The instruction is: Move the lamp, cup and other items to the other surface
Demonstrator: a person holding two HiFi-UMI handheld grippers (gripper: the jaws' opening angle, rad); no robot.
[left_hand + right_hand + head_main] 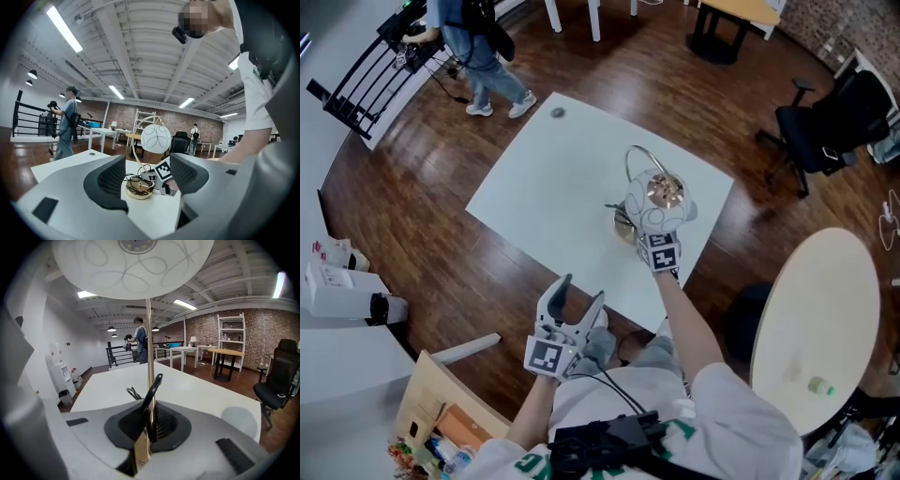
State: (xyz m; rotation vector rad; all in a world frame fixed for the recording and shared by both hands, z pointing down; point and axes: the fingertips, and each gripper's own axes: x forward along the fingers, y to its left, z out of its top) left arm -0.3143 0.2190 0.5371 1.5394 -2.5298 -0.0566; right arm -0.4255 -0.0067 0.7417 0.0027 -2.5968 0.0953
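Right gripper (148, 423) is clamped shut on the lamp (662, 201), pads squeezed on the thin gold stem (149, 333) low down, just above the base (139, 190). In its own view the white swirly shade (133, 263) hangs right overhead. The lamp stands upright on the white bench (553, 187), toward the near right side, with a dark cord (135, 179) bunched on top of the gold base.

Left gripper (581, 294) has its jaws apart with nothing between them. It hangs at the near edge of the bench, close to the person's body and well apart from the lamp, pointing roughly at it.

Other stuff: a small dark disc (558, 112) sits near the far corner of the bench. There's a round bench (825, 309) off to the right with a little green thing (821, 385) on it; can't tell what it is. A person (483, 56) with camera gear is out on the wood floor (441, 262) beyond the bench, and a black office chair (825, 127) stands at the far right.
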